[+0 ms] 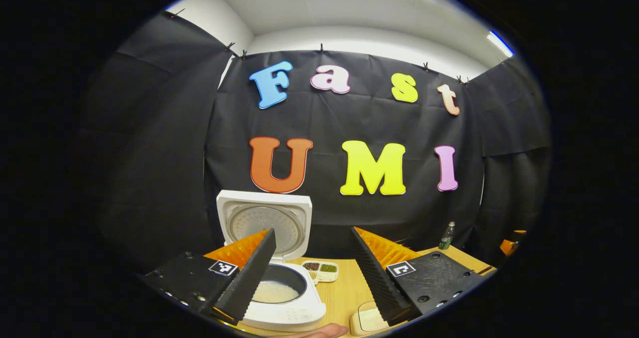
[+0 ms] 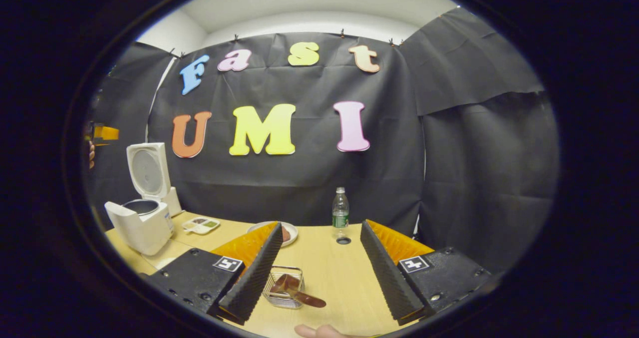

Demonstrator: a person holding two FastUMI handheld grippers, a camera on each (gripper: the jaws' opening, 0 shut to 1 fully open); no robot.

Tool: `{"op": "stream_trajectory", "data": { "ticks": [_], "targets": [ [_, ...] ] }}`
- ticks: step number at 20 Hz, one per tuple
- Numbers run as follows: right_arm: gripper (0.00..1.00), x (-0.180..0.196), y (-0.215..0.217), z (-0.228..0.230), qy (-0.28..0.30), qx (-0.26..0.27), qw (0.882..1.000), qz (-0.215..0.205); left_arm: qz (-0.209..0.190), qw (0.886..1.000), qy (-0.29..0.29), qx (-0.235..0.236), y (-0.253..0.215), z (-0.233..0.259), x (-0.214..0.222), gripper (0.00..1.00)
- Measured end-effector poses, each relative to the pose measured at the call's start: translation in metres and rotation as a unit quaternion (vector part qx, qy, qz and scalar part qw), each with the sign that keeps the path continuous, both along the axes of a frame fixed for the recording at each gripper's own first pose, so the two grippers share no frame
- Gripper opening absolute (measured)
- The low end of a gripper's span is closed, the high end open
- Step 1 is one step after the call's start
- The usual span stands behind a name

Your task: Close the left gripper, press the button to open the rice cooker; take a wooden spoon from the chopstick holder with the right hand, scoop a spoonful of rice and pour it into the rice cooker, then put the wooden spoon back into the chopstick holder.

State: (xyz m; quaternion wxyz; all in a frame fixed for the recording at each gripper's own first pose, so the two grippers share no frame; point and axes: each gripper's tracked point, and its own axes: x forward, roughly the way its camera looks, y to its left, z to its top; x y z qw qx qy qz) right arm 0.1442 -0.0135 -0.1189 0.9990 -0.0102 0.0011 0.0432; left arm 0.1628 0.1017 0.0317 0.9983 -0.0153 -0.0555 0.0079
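Note:
The white rice cooker (image 1: 279, 308) stands open with its lid (image 1: 264, 220) upright, and pale rice lies in its dark pot (image 1: 277, 289). My left gripper (image 1: 313, 230) is open above and in front of the pot, holding nothing. In the right gripper view the cooker (image 2: 142, 223) sits far left on the table. A brown wooden spoon (image 2: 299, 294) lies tilted in the wire chopstick holder (image 2: 279, 298), just ahead of my right gripper (image 2: 322, 224), which is open and empty. The left gripper (image 2: 104, 132) shows at the far left edge, held by a hand.
A small divided dish (image 1: 322, 270) of beans sits behind the cooker on the wooden table (image 2: 339, 273). A plate (image 2: 289, 230), a water bottle (image 2: 340, 210) and its cap (image 2: 343, 240) stand at the back. A pale dish (image 1: 367, 320) lies near the front edge. A fingertip (image 2: 319, 332) shows at the bottom.

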Motion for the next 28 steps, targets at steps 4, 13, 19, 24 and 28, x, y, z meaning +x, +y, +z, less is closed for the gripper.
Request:
{"op": "stream_trajectory", "data": {
  "ticks": [4, 13, 19, 24, 28],
  "targets": [
    [0.98, -0.008, 0.012, 0.002, -0.007, 0.018, 1.000, 0.024, 0.001, 1.000, -0.019, 0.002, 0.009, 0.039, 0.035, 0.93],
    [1.00, -0.008, 0.021, -0.003, -0.017, 0.021, 0.998, 0.048, 0.048, 0.999, -0.022, -0.002, 0.056, 0.061, 0.156, 0.93],
    [1.00, -0.007, 0.036, -0.018, 0.016, 0.036, 0.997, 0.064, 0.089, 0.996, -0.011, -0.018, 0.092, 0.029, 0.221, 0.93],
    [1.00, -0.021, 0.060, -0.016, 0.067, 0.053, 0.992, 0.093, 0.118, 0.992, 0.020, -0.041, 0.124, 0.006, 0.263, 0.93],
    [0.97, -0.031, 0.059, -0.002, 0.066, 0.043, 0.994, 0.072, 0.141, 0.989, 0.037, -0.028, 0.141, -0.002, 0.275, 0.95]
  ]
}}
